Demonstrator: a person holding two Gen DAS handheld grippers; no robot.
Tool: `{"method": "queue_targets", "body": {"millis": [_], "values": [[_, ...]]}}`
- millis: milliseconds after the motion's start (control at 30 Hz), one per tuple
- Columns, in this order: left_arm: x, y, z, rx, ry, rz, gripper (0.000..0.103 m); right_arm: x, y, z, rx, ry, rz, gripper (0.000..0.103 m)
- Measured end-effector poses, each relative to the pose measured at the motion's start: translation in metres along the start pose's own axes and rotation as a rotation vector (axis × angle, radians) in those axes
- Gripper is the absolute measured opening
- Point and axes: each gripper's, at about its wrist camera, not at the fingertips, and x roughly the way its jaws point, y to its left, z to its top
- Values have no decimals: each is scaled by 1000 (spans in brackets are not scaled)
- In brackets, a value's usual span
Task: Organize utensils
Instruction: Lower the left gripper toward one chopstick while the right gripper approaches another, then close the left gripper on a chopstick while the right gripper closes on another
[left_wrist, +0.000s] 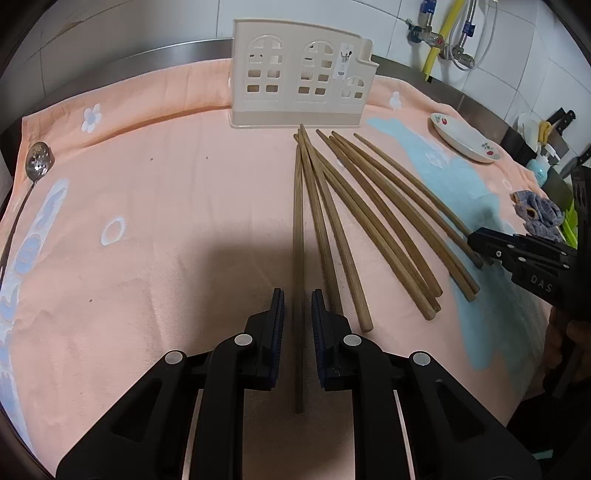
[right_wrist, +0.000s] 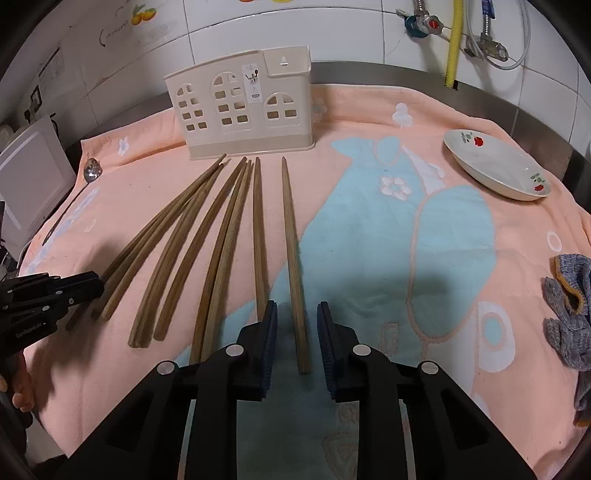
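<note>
Several wooden chopsticks lie fanned on a peach towel, tips toward a cream utensil holder shaped like a house; they also show in the right wrist view before the holder. My left gripper is open, its jaws either side of the leftmost chopstick. My right gripper is open, its jaws either side of the rightmost chopstick. Each gripper shows in the other's view, the right one and the left one.
A slotted metal spoon lies at the towel's left edge. A white floral dish sits at the back right. A grey knitted cloth lies at the right. Pipes and tiled wall stand behind.
</note>
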Motion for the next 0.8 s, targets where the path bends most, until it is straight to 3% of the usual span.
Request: {"method": "queue_targets", "body": {"millis": [667,800], "values": [[6,-4,4,28,-14,-1,14,9,11,1,-83,-16,-72,9],[7,-2,6,23,-13,5,9,9,10,2,-82,-21,-72,7]]}}
